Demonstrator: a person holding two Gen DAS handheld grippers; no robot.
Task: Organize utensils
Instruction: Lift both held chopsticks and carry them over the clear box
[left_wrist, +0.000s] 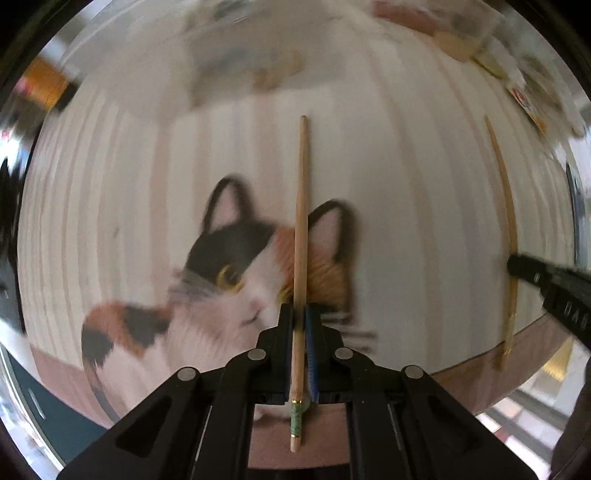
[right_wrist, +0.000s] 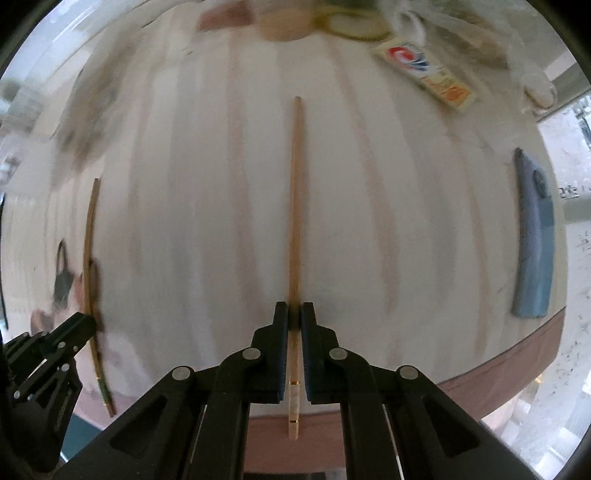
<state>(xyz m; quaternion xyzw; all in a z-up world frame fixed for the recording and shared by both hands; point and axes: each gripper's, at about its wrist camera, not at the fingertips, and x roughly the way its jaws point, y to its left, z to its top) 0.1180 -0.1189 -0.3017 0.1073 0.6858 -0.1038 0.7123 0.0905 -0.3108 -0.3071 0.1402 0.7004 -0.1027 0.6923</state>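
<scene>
A striped pale mat (right_wrist: 221, 184) with a cat picture (left_wrist: 221, 280) covers the worktop (right_wrist: 517, 373). A blue cloth (right_wrist: 533, 236) lies near the mat's right edge. A printed packet (right_wrist: 428, 74) lies at the far side among blurred clutter.

Left tool (left_wrist: 300, 314) and right tool (right_wrist: 294, 312) both point straight down at the tabletop (right_wrist: 207, 206), jaws clamped narrow, each gripping one chopstick (left_wrist: 301, 236).

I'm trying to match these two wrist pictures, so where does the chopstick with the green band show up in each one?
Left wrist view: the green-banded chopstick runs up the middle, clamped in the left gripper.
Right wrist view: the same chopstick is at the far left edge, curved by the lens, with the left gripper on it.
Shared landmark: the cat picture on the mat, glimpsed at the left edge in the right view.
</scene>
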